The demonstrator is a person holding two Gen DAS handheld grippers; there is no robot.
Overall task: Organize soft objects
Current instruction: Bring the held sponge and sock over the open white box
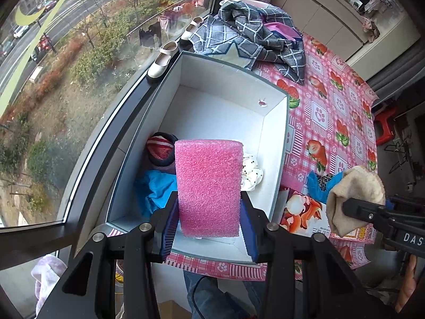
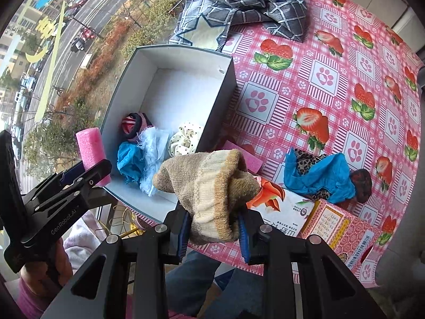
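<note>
Porous pink foam block, rolled beige sock

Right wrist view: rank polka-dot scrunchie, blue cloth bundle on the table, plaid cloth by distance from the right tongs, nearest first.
From the right tongs, shut on the beige sock:
1. Polka-dot scrunchie, inside the box, just past the sock.
2. Blue cloth bundle, on the table to the right, beside the printed carton.
3. Plaid cloth, at the table's far end, beyond the box.
</note>
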